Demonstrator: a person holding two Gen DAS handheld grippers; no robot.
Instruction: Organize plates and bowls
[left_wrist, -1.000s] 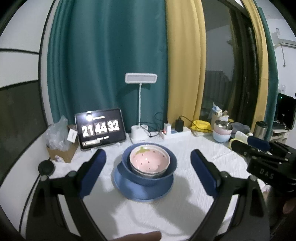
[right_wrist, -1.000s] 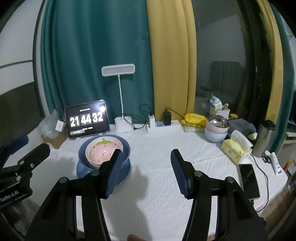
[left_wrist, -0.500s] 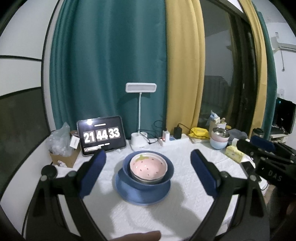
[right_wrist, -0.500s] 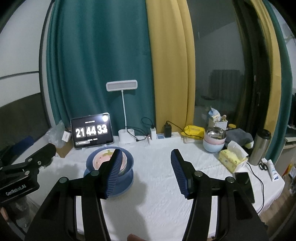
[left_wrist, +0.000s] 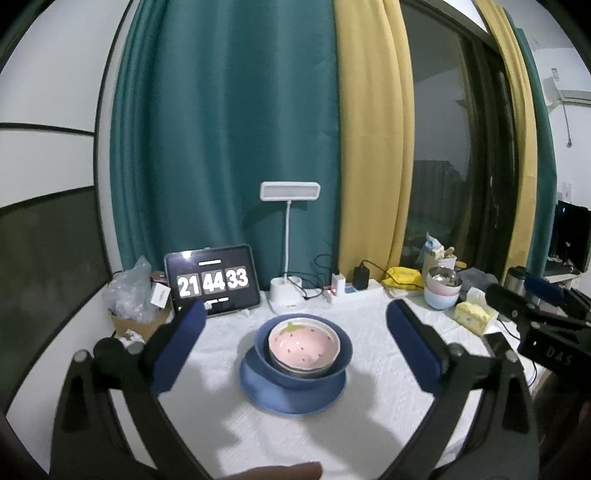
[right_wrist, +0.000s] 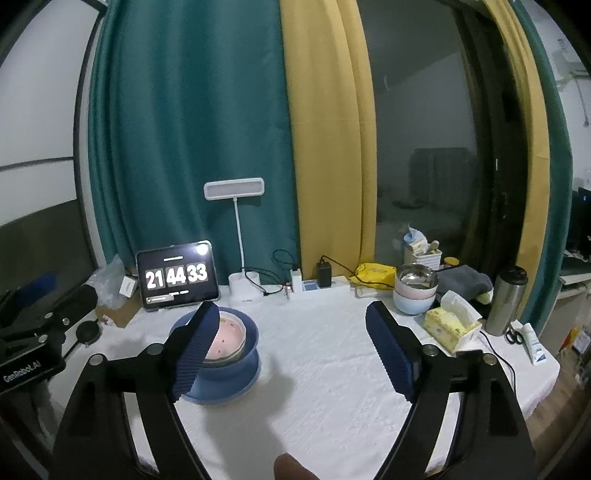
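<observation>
White textured tablecloth (left_wrist: 207, 424) over table, teal curtain (left_wrist: 229, 129) and yellow curtain (left_wrist: 373, 140) behind, dark window at right.

1 stack mid-table: 1 pink strawberry bowl (left_wrist: 303, 344) nested in 1 dark blue bowl (left_wrist: 341, 356), sitting on 1 blue plate (left_wrist: 266, 391). Thin metallic rim visible under pink bowl, cannot tell if separate dish. Same stack at left in right wrist view, pink bowl (right_wrist: 229, 338) partly hidden behind left fingertip.

2nd stack back right, well apart: 1 steel bowl (right_wrist: 416, 275) on 1 pink bowl, on 1 light blue bowl (right_wrist: 413, 304).

2 grippers. Left gripper (left_wrist: 295, 334) jaws spread wide, holding nothing, raised short of main stack, framing it. Right gripper (right_wrist: 291, 341) jaws spread wide, holding nothing, over bare cloth just right of stack.

Clutter: 1 tablet clock (left_wrist: 212, 281) reading 21 44 33, 1 white desk lamp (left_wrist: 289, 192), 1 power strip (right_wrist: 314, 285) with 1 black charger, 1 tissue box (right_wrist: 451, 325), 1 steel thermos (right_wrist: 505, 300), 1 yellow pouch (right_wrist: 373, 274), 1 plastic bag (left_wrist: 127, 291) on cardboard box.
</observation>
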